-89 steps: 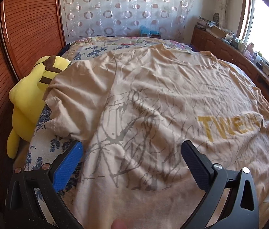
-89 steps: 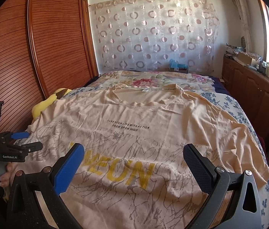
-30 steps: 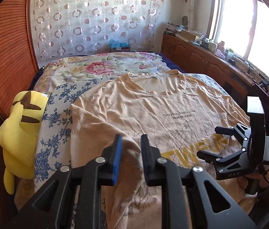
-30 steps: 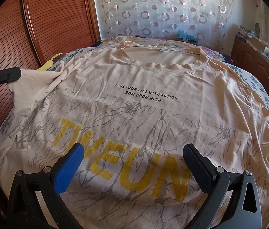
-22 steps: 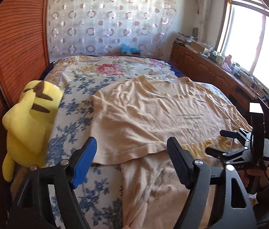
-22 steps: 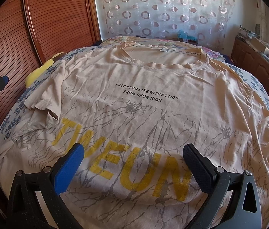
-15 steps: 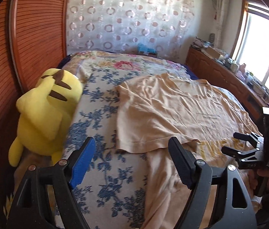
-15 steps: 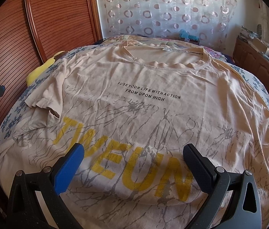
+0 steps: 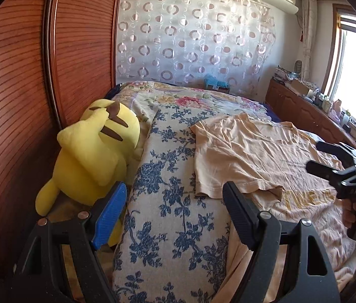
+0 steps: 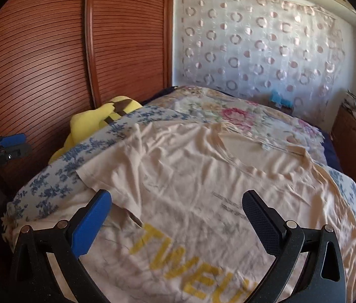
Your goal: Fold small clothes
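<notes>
Left gripper (image 9: 173, 212) let go of the sleeve (image 9: 228, 171) a second ago and pulled back toward the plush (image 9: 94, 156); its fingers are apart, nothing between them. The sleeve now lies folded in over the shirt (image 10: 203, 189), so fold 1 looks done. Right gripper (image 10: 178, 222) hangs over the shirt, fingers apart and empty. The shirt is spread flat on the bed (image 9: 173, 227). No containers in view.

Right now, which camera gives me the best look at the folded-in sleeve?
The left wrist view: the sleeve lies sharp and whole, hem included, folded across the T-shirt. The right wrist view is motion-blurred, and its own blue jaw covers part of the sleeve hem.
</notes>
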`<state>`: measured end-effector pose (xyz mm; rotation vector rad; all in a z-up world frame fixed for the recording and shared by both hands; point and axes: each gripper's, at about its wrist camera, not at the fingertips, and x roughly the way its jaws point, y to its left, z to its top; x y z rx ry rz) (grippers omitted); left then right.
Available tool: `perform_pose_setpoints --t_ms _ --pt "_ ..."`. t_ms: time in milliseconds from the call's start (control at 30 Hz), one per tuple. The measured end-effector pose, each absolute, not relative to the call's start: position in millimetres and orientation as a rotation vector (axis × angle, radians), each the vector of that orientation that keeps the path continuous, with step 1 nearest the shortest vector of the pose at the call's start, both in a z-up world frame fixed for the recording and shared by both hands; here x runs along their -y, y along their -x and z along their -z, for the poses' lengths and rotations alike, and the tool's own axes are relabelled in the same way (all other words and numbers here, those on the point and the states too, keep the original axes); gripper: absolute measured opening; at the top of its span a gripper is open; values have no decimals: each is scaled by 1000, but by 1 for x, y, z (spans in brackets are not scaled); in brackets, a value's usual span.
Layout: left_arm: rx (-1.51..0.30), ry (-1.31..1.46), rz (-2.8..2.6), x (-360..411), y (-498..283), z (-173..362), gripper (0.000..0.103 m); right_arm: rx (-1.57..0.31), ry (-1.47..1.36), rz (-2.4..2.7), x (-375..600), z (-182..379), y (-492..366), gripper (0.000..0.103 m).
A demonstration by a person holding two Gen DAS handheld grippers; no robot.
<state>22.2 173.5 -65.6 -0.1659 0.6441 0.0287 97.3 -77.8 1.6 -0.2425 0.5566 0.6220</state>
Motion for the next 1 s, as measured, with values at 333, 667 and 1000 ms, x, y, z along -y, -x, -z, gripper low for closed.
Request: perform_pose_setpoints --t_ms 333,667,1000 --pt "-636 157 -48 -182 -5 63 79 -736 422 -889 -55 39 -118 76" --pt "-634 184 -78 -198 -1 69 79 -780 536 -866 -114 59 -144 33" --pt "-638 165 -50 -186 -2 69 79 -678 434 -778 -85 17 -162 4"
